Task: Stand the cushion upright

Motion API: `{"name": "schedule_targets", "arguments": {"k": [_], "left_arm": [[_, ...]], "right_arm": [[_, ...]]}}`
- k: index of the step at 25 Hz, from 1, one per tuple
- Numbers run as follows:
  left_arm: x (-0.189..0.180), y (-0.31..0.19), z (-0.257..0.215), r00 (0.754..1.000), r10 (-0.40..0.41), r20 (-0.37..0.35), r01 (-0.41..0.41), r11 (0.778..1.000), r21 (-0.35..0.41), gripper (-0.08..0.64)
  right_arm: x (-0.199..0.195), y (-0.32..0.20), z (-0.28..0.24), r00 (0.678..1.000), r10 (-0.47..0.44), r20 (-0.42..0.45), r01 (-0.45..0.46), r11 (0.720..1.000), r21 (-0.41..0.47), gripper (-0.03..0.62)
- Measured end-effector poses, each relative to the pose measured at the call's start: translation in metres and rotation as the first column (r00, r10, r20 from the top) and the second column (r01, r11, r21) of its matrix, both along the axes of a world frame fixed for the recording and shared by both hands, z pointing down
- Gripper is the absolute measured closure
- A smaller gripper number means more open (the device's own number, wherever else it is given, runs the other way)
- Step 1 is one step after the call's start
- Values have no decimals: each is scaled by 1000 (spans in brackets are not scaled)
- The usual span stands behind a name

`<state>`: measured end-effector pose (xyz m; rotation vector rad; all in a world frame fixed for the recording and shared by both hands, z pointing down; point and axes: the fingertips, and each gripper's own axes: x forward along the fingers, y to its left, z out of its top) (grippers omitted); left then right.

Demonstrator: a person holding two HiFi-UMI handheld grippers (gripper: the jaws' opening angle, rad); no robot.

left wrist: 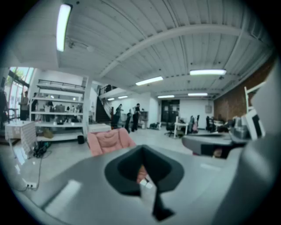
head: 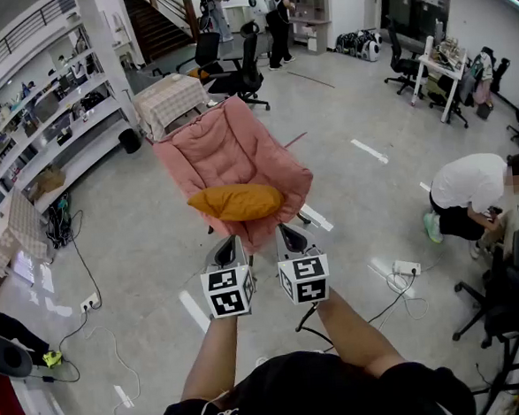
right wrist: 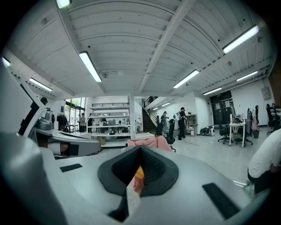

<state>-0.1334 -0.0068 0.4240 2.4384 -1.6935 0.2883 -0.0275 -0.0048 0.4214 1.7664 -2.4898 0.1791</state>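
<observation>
Orange cushion (head: 236, 201) lies flat across the seat of the pink folding chair (head: 229, 147). The left gripper (head: 230, 241) and right gripper (head: 286, 231) are both closed on nothing, side by side just short of the seat's front edge. Likely risks: the soft cushion slumps back down or slides off the sloping seat unless leaned on the backrest, and a hard push shifts the light chair. Bare floor (head: 147, 245) surrounds the chair; a cable (head: 386, 307) trails at the right.
</observation>
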Motion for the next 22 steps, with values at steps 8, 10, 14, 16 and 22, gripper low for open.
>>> {"name": "schedule_targets", "arguments": {"k": [8,10,14,16,22], "left_arm": [[14,-8,5,1000,-8,-25,8,1000,-24,561],[22,-9,7,1000,-13,-25,12,1000,-27,561],[43,-11,6,1000,-13,-18,13,1000,-26,561],[55,-11,8,1000,-10,-14,10,1000,-27,561],[90,-8,14,1000,-24,-13,23,999,-26,561]], "right_arm": [[22,-8,4,1000,15,20,-15,1000,-11,595],[30,-7,5,1000,13,28,-13,1000,-9,595],[47,-8,6,1000,-3,21,3,1000,-3,595],[55,-9,7,1000,-14,17,14,1000,-5,595],[84,-6,12,998,-57,8,57,998,4,595]]}}
